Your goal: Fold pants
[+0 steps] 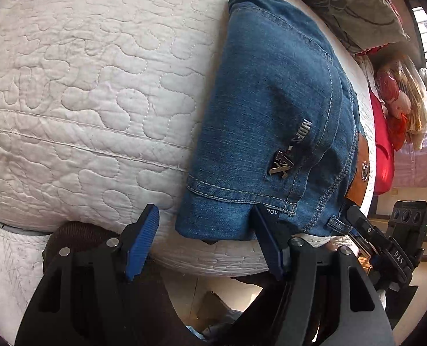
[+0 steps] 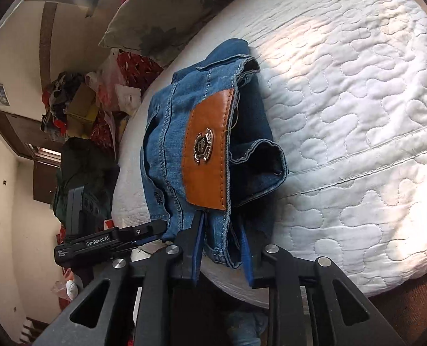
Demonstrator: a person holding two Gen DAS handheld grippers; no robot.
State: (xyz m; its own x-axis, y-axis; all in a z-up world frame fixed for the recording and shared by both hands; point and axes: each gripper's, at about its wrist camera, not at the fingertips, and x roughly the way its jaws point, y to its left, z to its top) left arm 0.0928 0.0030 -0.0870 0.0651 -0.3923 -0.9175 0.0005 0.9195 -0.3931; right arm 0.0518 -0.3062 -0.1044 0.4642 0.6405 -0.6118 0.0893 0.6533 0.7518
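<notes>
The pants (image 1: 274, 109) lie as a compact folded denim bundle on the white quilted bed (image 1: 78, 92), at its near edge, and every place here is given from that bundle. Its long axis runs away from both cameras toward the grey patterned pillow (image 2: 161, 11) beyond its far end. Its short near end, with belt loops and the orange leather patch (image 2: 210, 150), hangs just over the bed edge and faces both tools.

The left gripper (image 1: 206, 239) sits at the near-left corner of the bundle. Its jaws stand wide: the right finger touches or tucks under the hem at the corner, while the left finger stands clear over bare quilt beside the bundle. It holds nothing that I can see.

The right gripper (image 2: 223, 248) sits at the near-right end, just below the leather patch. Its jaws are narrow, and the waistband layers hang down between the 2 blue pads, so it appears to pinch that edge, though full contact is hard to confirm.

By my judgement the fold is nearly complete, and the right gripper is the closer one to the cloth. Any remaining move would go along the long axis, pushing or squaring the near end toward the pillow. The loose cuff (image 2: 259, 155) bulging at the bundle's right side could spring open.
</notes>
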